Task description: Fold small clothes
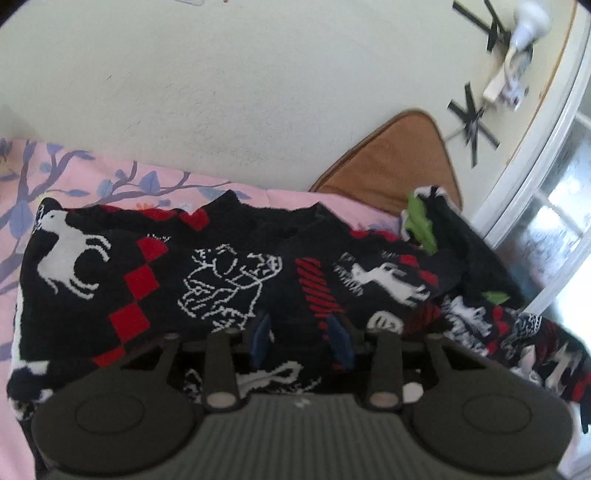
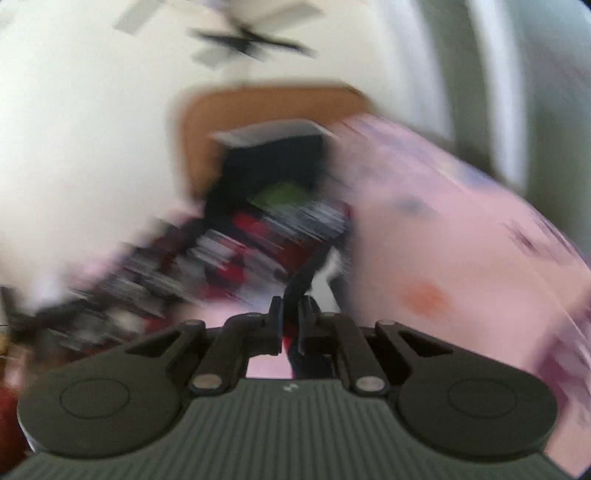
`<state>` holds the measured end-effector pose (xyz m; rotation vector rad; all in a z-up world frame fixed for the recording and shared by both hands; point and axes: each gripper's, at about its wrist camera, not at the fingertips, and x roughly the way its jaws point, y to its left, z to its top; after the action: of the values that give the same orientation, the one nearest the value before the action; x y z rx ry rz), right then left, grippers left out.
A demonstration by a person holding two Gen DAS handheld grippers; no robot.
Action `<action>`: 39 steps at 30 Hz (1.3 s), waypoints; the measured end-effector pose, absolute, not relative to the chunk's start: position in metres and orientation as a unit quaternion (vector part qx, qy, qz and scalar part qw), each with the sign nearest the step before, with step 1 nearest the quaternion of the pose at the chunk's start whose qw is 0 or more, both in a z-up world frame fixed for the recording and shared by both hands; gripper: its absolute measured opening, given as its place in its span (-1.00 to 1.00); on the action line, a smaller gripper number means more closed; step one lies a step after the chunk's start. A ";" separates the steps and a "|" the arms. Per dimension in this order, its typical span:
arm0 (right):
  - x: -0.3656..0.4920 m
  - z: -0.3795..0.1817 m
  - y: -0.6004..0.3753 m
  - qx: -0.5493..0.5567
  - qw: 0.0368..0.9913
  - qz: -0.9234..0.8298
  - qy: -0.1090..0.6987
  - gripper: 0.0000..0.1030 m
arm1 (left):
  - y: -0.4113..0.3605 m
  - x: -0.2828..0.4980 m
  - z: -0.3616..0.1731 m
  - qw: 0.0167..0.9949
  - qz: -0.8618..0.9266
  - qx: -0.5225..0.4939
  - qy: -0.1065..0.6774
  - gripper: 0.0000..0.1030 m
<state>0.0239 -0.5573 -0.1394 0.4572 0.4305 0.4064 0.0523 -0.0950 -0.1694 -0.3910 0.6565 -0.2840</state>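
A black knitted sweater (image 1: 221, 266) with white animal figures and red checks lies spread on a pink sheet (image 1: 110, 173), neckline towards the wall. Its right sleeve (image 1: 461, 266) is bunched up with green patches. My left gripper (image 1: 301, 332) hovers low over the sweater's middle, its blue pads (image 1: 262, 332) apart, with nothing pinched between them. The right wrist view is heavily blurred. There my right gripper (image 2: 291, 310) is shut on a thin black strip of the sweater (image 2: 258, 236) that stretches up from the jaws to the rest of the garment.
A brown cushion (image 1: 399, 158) leans against the pale wall behind the bed. Black stickers (image 1: 472, 129) and a white fixture (image 1: 524, 22) are on the wall. A white-framed window (image 1: 554, 206) is at the right. Pink sheet (image 2: 443, 240) extends to the right of the sweater.
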 end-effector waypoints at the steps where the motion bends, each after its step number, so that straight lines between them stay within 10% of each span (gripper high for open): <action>1: 0.019 -0.117 -0.546 0.223 0.929 0.228 0.188 -0.81 | -0.091 0.049 -0.167 0.918 -0.142 -0.199 0.312 -0.28; 13: 0.052 0.103 -0.309 0.079 0.891 0.441 0.069 -0.80 | 0.000 0.019 -0.131 0.903 -0.151 -0.351 0.198 0.11; 17: 0.107 0.073 -0.231 0.034 0.873 0.456 0.171 -0.23 | 0.033 0.023 -0.148 0.891 -0.108 -0.387 0.212 0.16; 26: 0.153 -0.026 -0.337 0.107 0.930 0.294 0.195 -0.13 | 0.048 0.049 -0.173 0.865 -0.088 -0.420 0.258 0.16; 33: 0.164 -0.113 -0.408 0.170 0.920 0.242 0.257 0.38 | -0.001 0.050 -0.157 0.909 -0.099 -0.283 0.289 0.25; 35: 0.176 -0.122 -0.405 0.185 0.913 0.245 0.269 0.40 | -0.017 0.055 -0.157 0.923 -0.078 -0.225 0.301 -0.20; 37: 0.185 -0.123 -0.398 0.190 0.909 0.254 0.270 -0.35 | -0.023 0.057 -0.158 0.928 -0.056 -0.193 0.312 -0.90; 39: 0.185 -0.107 -0.385 0.172 0.912 0.277 0.250 -0.64 | -0.017 0.057 -0.160 0.926 -0.051 -0.201 0.315 -0.96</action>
<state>0.1848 -0.3849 -0.1074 0.3537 0.5144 0.5705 0.0565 -0.0175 -0.1602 -0.4115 0.6463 -0.1047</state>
